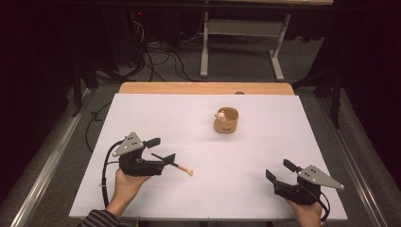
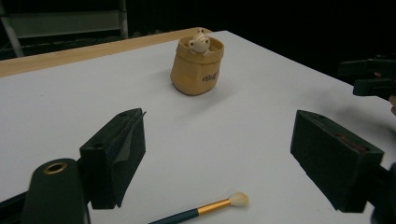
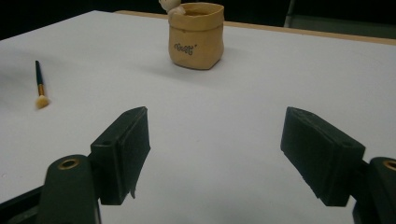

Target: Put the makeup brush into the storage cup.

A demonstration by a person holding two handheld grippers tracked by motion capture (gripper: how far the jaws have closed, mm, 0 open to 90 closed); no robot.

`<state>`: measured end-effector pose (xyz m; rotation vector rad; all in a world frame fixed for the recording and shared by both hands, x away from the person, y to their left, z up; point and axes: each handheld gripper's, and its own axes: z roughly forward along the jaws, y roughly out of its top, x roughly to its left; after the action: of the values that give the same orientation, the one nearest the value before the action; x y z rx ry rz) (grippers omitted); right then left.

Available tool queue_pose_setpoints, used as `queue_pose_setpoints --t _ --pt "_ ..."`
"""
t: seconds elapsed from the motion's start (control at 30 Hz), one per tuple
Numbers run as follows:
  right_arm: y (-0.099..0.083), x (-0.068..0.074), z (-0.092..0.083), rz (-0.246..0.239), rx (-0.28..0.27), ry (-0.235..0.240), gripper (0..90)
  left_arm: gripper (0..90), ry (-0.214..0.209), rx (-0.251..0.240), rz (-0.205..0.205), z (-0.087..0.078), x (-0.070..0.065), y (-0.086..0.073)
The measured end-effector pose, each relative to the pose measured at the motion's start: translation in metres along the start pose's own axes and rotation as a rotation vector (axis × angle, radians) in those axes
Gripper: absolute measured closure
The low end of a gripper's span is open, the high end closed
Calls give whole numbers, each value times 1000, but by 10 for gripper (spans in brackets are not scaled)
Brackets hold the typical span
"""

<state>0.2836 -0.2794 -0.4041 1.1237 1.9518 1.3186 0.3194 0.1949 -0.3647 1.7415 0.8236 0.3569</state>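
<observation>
- Left gripper (image 1: 161, 149), jaws wide, hovers over the brush (image 1: 176, 165) near the table's (image 1: 156, 113) left edge; not yet grasped.
- Right gripper (image 1: 281, 171) wide, empty.
- Pot (image 1: 226, 121) waits mid-table.

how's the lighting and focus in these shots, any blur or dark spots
High view: white table evenly lit, floor and surroundings very dark, tan pot casts a faint shadow. Left gripper view: near jaws soft, brush and pot fairly sharp, background black. Right gripper view: brush slightly blurred at the frame's left, jaws soft.
</observation>
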Motion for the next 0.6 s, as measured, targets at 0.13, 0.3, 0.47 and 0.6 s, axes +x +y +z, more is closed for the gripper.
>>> queue_pose_setpoints --t 0.13,0.3,0.47,0.6 --pt "0 0 0 -1 1 2 256 185 -3 -1 1 3 1 2" --pt "0 0 0 3 2 3 256 185 -7 -3 1 8 1 6" --pt "0 0 0 4 3 4 256 184 -12 -6 2 13 2 11" --pt "0 0 0 7 3 4 256 183 -12 -5 2 17 4 14"
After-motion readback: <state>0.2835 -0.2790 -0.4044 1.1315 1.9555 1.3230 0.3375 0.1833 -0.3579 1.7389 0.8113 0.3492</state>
